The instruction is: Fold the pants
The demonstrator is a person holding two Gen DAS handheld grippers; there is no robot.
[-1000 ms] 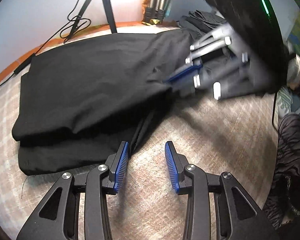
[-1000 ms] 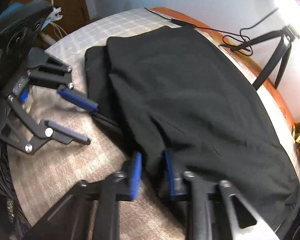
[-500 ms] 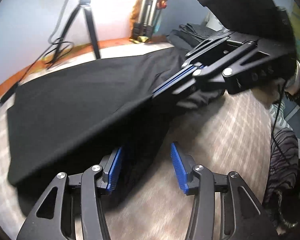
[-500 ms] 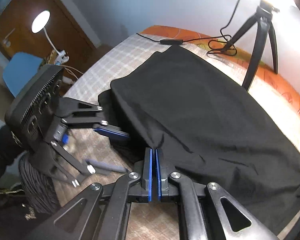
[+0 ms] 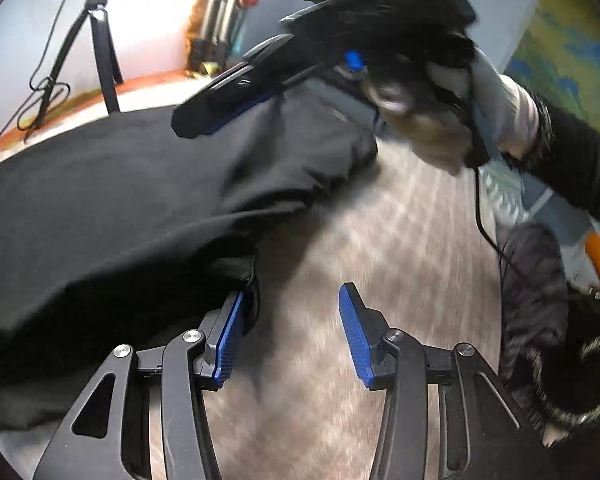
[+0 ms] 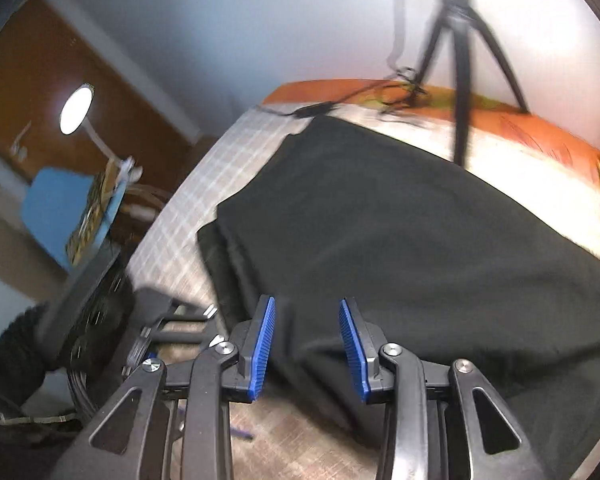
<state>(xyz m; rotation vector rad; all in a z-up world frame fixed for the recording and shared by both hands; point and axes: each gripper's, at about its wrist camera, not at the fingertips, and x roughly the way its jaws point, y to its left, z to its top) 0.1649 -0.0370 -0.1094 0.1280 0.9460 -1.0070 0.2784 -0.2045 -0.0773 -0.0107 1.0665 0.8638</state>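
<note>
No brand, label or writing can be read in either view; both are blurred by motion.

The black woven-fabric pants (image 5: 132,200) lie spread over the bed's checked beige-and-white cover (image 5: 380,264), a flat-weave cloth with pale crossing stripes. The pants look matte and soft, mostly smooth, with a few shallow wrinkles toward the near edge. In the right wrist view a second layer of the pants (image 6: 400,216) shows along the side toward the wooden door, offset under the top layer, so the garment is already doubled lengthwise. A rumpled hem edge of the pants touches the blue ribbed pad of the left gripper's (image 5: 290,334) inner finger.

The left gripper, black metal linkage with blue ribbed pads, stands spread wide over the bed cover just beside the pants' near edge, nothing between its pads. The right gripper (image 6: 308,342), of the same build, is also spread, hovering above the pants' near edge with dark cloth seen behind the gap; whether it touches the cloth cannot be told. From the left wrist view its closed or open state is hidden by blur.

Beyond the pants stands a black tripod (image 6: 464,64) with a trailing black cable (image 6: 316,110), on the bed's orange border (image 6: 520,124).
</note>
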